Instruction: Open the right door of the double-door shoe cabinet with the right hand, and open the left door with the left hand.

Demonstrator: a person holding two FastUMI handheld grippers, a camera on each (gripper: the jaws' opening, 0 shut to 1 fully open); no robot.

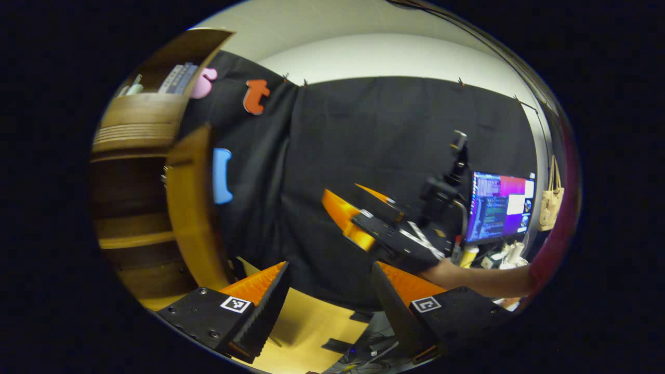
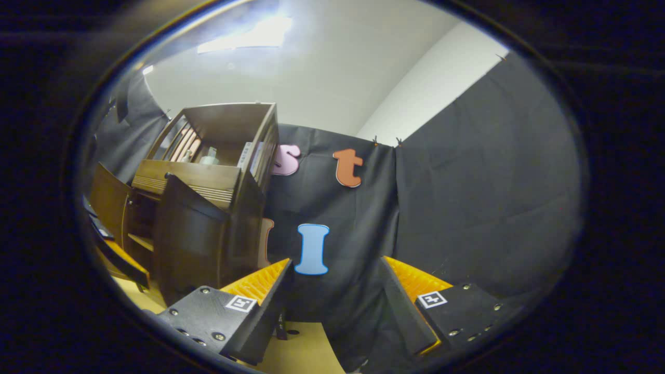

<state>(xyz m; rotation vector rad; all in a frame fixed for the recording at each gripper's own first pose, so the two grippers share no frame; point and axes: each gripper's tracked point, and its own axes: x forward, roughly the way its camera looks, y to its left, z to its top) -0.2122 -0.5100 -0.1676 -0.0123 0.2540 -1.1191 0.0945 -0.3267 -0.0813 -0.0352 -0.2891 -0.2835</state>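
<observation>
We see the cabinet (image 2: 208, 208) at the left of the right gripper view, with its right door (image 2: 189, 239) and left door (image 2: 106, 202) both swung out. The left gripper (image 1: 327, 306) and right gripper (image 2: 335, 306) both have fingers apart and hold nothing. We judge the wooden doors stiff, rather heavy, best taken at the free edge.

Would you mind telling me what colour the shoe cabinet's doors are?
Brown wood. The shoe cabinet and its open right door show best in the right gripper view.
</observation>
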